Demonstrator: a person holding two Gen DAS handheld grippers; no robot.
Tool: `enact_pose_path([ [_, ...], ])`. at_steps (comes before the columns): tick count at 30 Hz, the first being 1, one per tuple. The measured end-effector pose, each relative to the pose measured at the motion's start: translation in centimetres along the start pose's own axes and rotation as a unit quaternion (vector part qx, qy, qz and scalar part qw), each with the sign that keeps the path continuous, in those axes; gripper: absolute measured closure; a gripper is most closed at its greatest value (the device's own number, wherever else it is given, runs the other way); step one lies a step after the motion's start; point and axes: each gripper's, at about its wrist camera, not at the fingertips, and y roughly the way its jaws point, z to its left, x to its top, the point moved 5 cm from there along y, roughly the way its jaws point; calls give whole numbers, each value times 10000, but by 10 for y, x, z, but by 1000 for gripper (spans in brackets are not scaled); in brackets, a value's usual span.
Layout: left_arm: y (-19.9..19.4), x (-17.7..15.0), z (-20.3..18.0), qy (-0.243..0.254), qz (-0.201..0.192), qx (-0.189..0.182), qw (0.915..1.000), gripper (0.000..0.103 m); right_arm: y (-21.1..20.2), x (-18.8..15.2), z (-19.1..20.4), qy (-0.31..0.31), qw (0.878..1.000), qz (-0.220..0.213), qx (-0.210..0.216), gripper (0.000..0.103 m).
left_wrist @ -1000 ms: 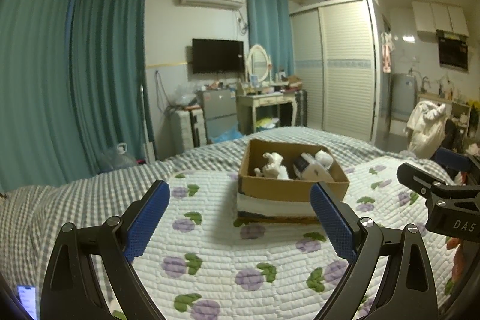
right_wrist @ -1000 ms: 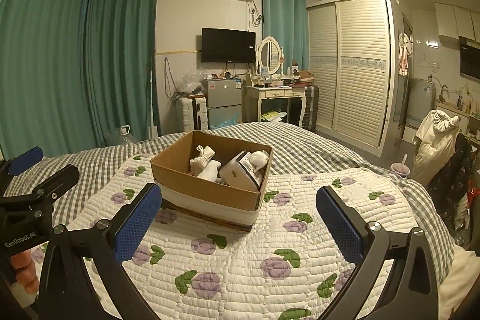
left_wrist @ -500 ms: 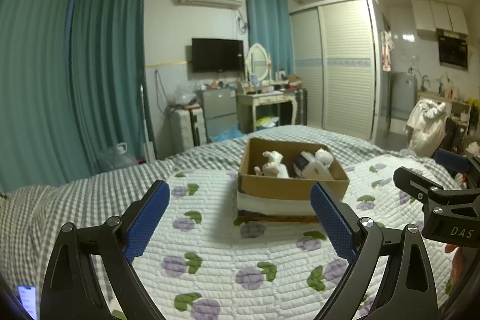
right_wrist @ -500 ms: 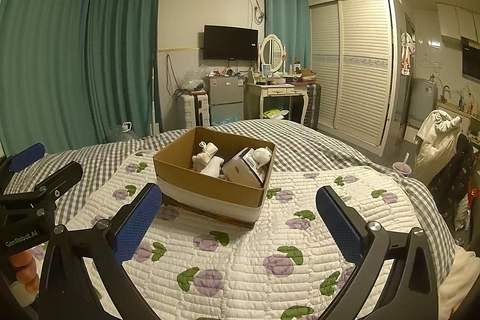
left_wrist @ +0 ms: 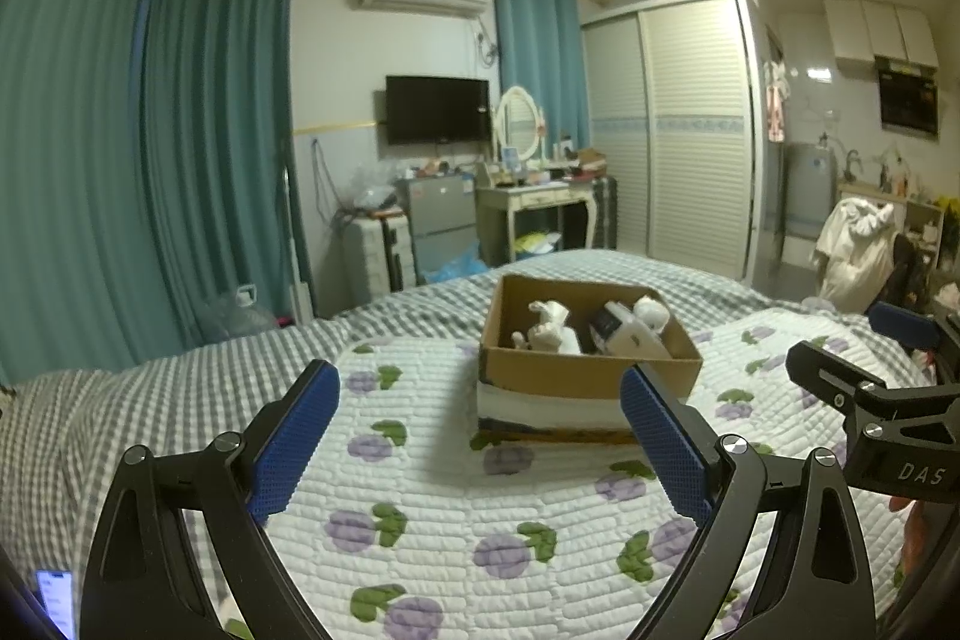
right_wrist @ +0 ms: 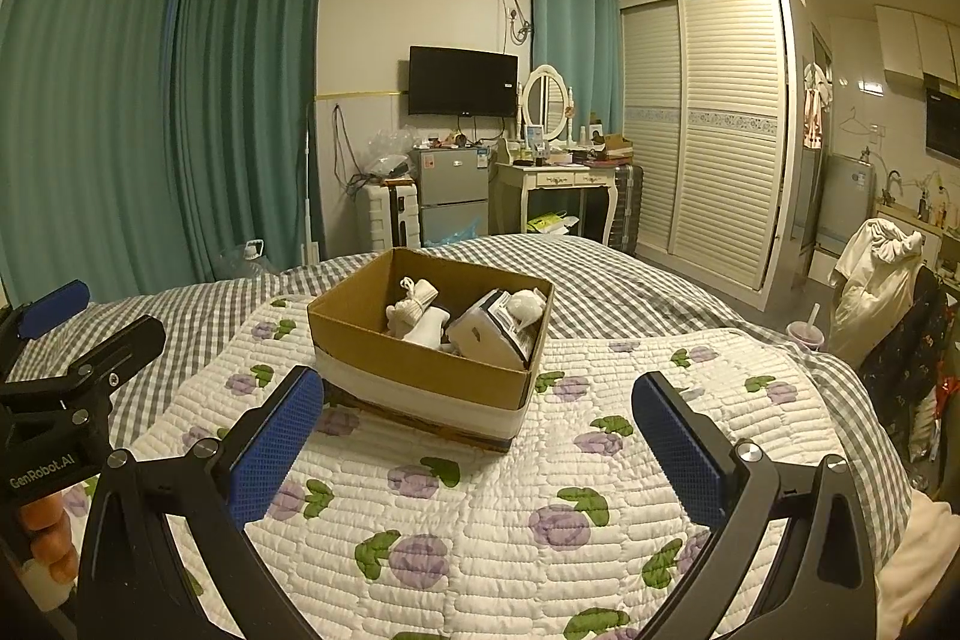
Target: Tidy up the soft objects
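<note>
Left wrist view looks along the left gripper point(left_wrist: 480, 418), whose blue-padded jaws stand wide apart with nothing between them, hanging over a white quilt point(left_wrist: 444, 514) printed with purple flowers and green leaves. Ahead and a little right on the quilt sits an open cardboard box point(left_wrist: 585, 373), resting on a folded white layer with a dark edge beneath. Inside it lie soft objects: a white plush toy point(left_wrist: 549, 325) at the left, a white and dark packaged item point(left_wrist: 627, 334) in the middle, and a small white fluffy ball point(left_wrist: 652, 311) at the far right corner. At the right edge of this view the right gripper point(left_wrist: 852, 358) shows from the side, level with the box. Right wrist view shows the right gripper point(right_wrist: 474, 436) also spread wide and holding nothing, the box point(right_wrist: 420, 370) just beyond its left finger point(right_wrist: 273, 451). The left gripper point(right_wrist: 99, 334) juts in at the left edge. Grey checked bedding point(right_wrist: 606, 298) lies under the quilt, and beyond the bed stand teal curtains point(right_wrist: 240, 100), a wall television point(right_wrist: 463, 81), a dressing table point(right_wrist: 567, 181) and a white slatted wardrobe point(right_wrist: 708, 130).
</note>
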Motion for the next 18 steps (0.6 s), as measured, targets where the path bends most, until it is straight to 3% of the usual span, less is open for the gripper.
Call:
enact_pose_path([
  [18,0,0,0,11,-1,5,10000,7,1,-4,4,6,10000,62,-2,0],
])
